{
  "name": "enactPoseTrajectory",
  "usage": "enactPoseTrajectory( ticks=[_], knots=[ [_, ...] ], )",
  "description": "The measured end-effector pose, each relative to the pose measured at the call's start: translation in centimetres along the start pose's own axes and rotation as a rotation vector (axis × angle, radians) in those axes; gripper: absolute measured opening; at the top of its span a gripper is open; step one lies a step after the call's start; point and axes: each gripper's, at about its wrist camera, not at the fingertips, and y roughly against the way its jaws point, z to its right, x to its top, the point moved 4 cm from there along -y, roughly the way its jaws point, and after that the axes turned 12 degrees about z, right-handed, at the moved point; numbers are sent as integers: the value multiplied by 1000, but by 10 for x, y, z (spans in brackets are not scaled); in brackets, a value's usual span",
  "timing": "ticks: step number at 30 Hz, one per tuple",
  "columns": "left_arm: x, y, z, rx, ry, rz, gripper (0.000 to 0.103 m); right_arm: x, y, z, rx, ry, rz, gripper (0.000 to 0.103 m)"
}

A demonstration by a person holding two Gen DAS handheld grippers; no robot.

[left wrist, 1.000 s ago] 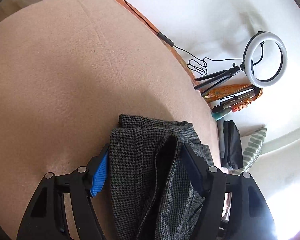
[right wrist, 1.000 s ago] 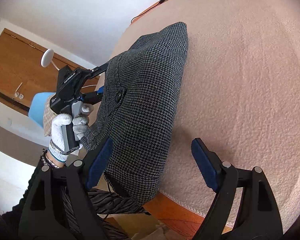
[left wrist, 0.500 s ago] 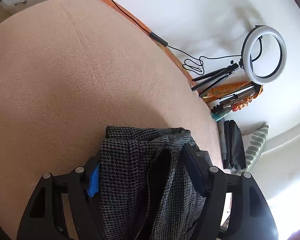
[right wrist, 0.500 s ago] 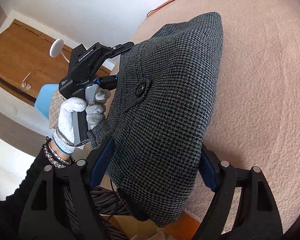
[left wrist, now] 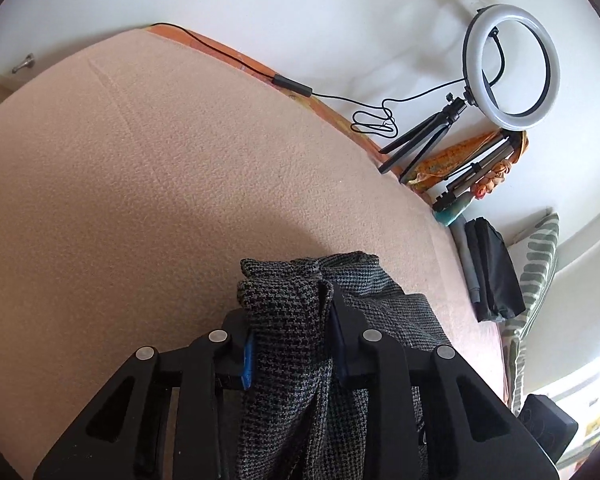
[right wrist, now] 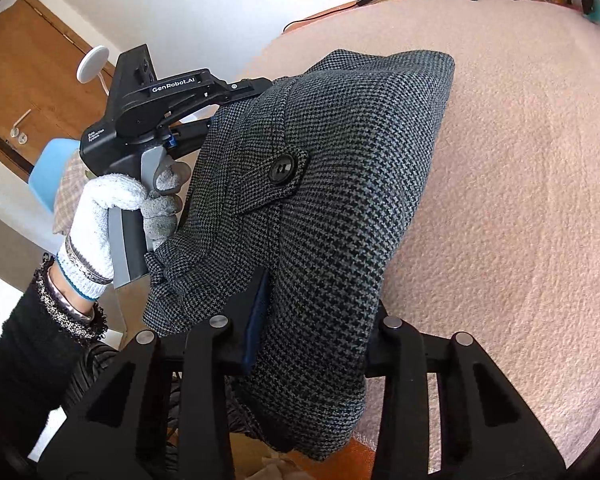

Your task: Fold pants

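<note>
"GenRobot.AI" on left gripper (right wrist: 236, 92) body

Grey houndstooth pants (right wrist: 332, 184), folded bundle w/ black button, lying at pink blanket edge.

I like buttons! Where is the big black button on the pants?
In the right wrist view, the button sits on a tab of the checked pants, left of centre, near the gloved hand.

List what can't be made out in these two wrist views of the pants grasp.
- Left wrist view: the pants run off the bottom edge; how many layers the left gripper pinches is hidden by bunched cloth.
- Right wrist view: the right gripper has its far fingertip buried under fabric.
- Right wrist view: the left gripper's fingertips are hidden behind the pants.
- Both views: the legs' full length is never visible.
</note>
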Motion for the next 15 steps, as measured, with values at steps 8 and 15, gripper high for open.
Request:
enactPoseTrajectory(
  ticks=[8,15],
  knots=[
    [5,18,27,6,-122,67,23,1,7,-26,-84,165,37,30],
    [12,35,57,-34,-181,121,22,4,28,-31,-136,248,84,26]
  ],
)
